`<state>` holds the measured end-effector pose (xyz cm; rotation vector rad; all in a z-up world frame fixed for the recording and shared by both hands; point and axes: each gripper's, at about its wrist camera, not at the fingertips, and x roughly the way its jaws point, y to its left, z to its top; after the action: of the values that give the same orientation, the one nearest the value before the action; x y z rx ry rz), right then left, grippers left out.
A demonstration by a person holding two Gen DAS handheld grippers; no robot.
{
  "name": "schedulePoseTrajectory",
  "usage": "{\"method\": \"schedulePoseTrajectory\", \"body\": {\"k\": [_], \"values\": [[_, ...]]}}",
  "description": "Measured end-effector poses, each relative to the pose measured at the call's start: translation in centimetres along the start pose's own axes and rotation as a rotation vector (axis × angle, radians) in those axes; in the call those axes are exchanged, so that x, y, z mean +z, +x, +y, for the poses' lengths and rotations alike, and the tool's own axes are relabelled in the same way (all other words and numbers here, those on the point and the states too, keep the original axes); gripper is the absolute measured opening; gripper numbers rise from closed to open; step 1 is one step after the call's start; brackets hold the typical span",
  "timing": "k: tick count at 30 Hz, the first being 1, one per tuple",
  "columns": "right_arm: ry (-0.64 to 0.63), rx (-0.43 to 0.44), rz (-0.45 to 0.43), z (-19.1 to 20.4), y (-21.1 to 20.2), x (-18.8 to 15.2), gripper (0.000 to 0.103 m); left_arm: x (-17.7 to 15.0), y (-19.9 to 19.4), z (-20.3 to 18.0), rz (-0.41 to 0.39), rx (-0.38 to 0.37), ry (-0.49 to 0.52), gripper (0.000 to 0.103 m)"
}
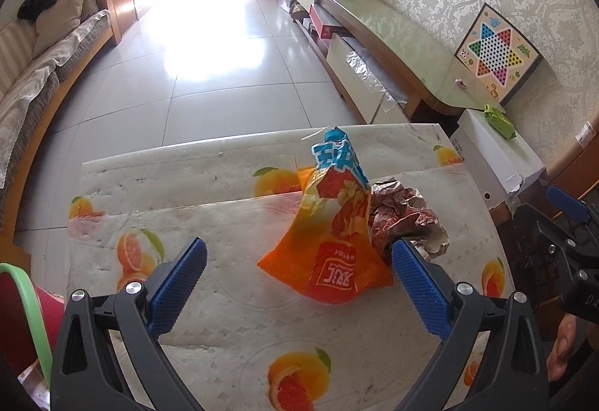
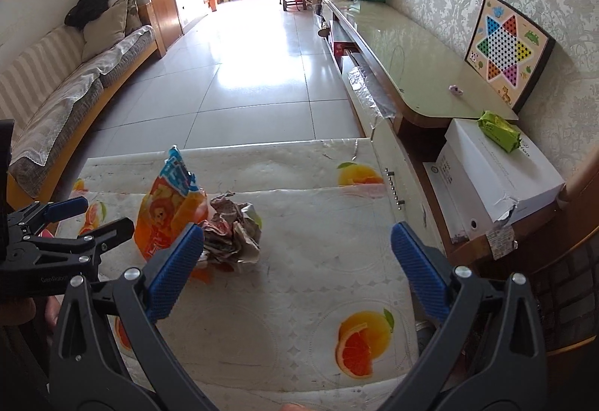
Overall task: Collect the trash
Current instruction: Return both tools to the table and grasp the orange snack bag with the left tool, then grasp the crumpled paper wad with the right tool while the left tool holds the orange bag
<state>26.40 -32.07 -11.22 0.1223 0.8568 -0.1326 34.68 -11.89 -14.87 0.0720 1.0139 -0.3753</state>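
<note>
Though crumpled, snack bag (image 1: 334, 223) upright, vert.

Left gripper (image 1: 299, 283) and right gripper (image 2: 297, 265): black angular arms, silver round screws, blue textured finger pads (image 1: 176, 289).

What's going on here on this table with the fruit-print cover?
A person holds a blue-padded gripper in each hand over the fruit-print table. Both the left gripper and the right gripper are open and empty. An orange plastic snack bag stands beside a crumpled foil wrapper. The left gripper is lined up on the bag; nothing is picked up yet.
</note>
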Motion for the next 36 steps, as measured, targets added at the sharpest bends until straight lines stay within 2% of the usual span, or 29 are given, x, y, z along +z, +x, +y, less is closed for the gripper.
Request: {"method": "schedulePoseTrajectory", "body": {"k": [5,9,18,20,23,28,29,36], "values": [[0.026,0.002,0.015,-1.7,1.3,-0.3,0.098,0.9,3.0,-1.4,0.035,-0.014,0.017,0.095],[0.045,0.009,0.024,-2.7,2.3,-0.5,0.098,1.3,5.1,-1.7,0.069,0.004,0.021,0.095],[0.065,0.022,0.050,-3.1,3.8,-1.3,0.098,1.5,7.7,-1.2,0.106,0.032,0.018,0.093],[0.067,0.024,0.054,-3.1,4.0,-1.4,0.098,1.3,8.2,-1.1,0.123,0.031,0.020,0.088],[0.070,0.028,0.058,-2.9,4.1,-1.5,0.098,1.0,8.5,-1.0,0.124,0.012,0.016,0.067],[0.067,0.040,0.061,-2.5,4.4,-1.7,0.099,0.8,7.8,-1.0,0.119,0.021,0.046,0.057],[0.063,0.042,0.061,-2.3,4.4,-1.7,0.098,0.8,7.6,-0.9,0.117,0.027,0.048,0.052],[0.044,0.068,0.061,-0.9,4.5,-1.2,0.099,0.6,5.2,0.5,0.062,0.077,0.059,0.051]]}}
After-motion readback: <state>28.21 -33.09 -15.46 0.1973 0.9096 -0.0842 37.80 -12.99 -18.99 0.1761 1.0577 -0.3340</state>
